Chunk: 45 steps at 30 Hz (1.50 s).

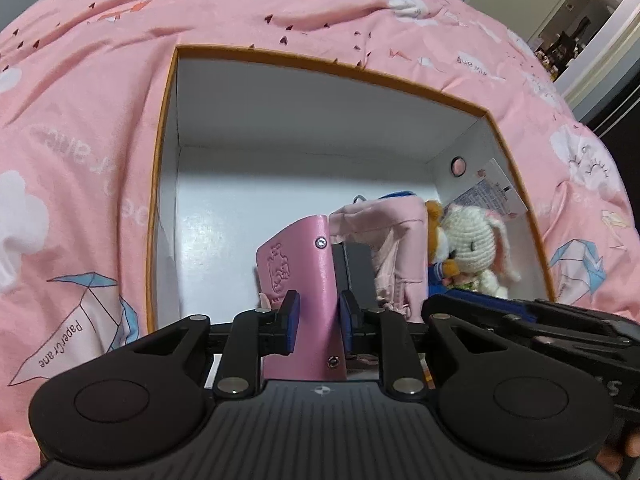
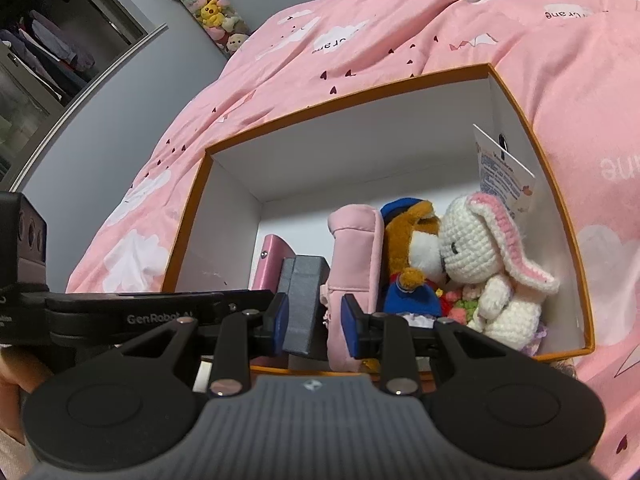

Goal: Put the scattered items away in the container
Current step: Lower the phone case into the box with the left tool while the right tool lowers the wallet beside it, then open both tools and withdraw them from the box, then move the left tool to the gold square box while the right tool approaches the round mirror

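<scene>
Pink case (image 1: 298, 280): stands on edge inside the box (image 1: 168, 128), between the left gripper's (image 1: 318, 318) pads; narrow gaps show on both sides, so the jaws stand slightly parted around it.
Grey box (image 2: 302, 300): upright just right of the pink case, between the right gripper's (image 2: 314, 320) pads; its left pad touches it, the right pad is clear of it and sits against the pink pouch (image 2: 356, 276), jaws parted.
Box contents, right side: fox plush (image 2: 412, 256) and white crochet rabbit (image 2: 476, 264) side by side, touching.
Left view only: pink round button (image 1: 459, 166) on the box's right wall.
Right view only: hanging plush toys (image 2: 208, 8) on the wall, open wardrobe (image 2: 44, 52).
Bedding: pink quilt (image 1: 80, 120) under the box.
</scene>
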Each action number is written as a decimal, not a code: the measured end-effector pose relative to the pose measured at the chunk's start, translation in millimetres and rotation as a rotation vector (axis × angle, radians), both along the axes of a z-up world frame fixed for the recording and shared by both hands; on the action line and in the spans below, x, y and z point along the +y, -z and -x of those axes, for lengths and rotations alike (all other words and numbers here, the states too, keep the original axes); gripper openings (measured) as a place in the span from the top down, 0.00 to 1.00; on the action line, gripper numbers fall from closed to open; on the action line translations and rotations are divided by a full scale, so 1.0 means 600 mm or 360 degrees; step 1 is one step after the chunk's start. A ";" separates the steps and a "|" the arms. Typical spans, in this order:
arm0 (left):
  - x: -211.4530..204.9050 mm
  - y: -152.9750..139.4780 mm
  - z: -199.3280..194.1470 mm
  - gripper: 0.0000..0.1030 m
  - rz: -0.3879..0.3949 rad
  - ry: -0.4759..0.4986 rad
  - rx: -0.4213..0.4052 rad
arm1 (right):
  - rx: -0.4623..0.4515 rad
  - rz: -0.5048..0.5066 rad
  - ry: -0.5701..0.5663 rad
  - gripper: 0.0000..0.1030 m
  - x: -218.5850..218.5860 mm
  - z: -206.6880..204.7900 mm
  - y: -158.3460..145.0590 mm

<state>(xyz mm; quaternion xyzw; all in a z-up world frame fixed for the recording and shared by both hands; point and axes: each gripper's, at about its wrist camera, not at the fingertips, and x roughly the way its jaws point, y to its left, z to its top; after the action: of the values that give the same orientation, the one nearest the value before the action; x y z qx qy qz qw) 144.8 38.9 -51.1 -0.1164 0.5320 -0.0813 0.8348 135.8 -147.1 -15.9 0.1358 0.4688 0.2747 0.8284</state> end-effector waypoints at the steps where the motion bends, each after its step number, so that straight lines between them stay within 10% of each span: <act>1: 0.001 0.000 0.000 0.75 0.0007 -0.0003 0.0005 | 0.0005 0.0001 0.0000 0.68 0.001 0.000 0.002; 29: -0.001 -0.075 0.068 0.61 -0.0067 0.0077 -0.0306 | -0.0206 0.0077 0.0008 0.37 -0.026 0.040 -0.022; 35: -0.004 -0.108 0.122 0.61 -0.0085 0.0206 -0.0359 | -0.0247 0.0089 -0.0113 0.46 -0.028 0.075 -0.037; 45: -0.009 -0.068 0.218 0.61 -0.0119 0.0394 -0.0080 | -0.0001 0.0193 -0.0381 0.58 -0.026 0.152 -0.001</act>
<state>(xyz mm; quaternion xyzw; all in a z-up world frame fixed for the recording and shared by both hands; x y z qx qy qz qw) 14.2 33.2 -10.4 -0.0166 0.5238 -0.1668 0.8352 44.5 -162.8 -15.6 0.0284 0.4972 0.3428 0.7965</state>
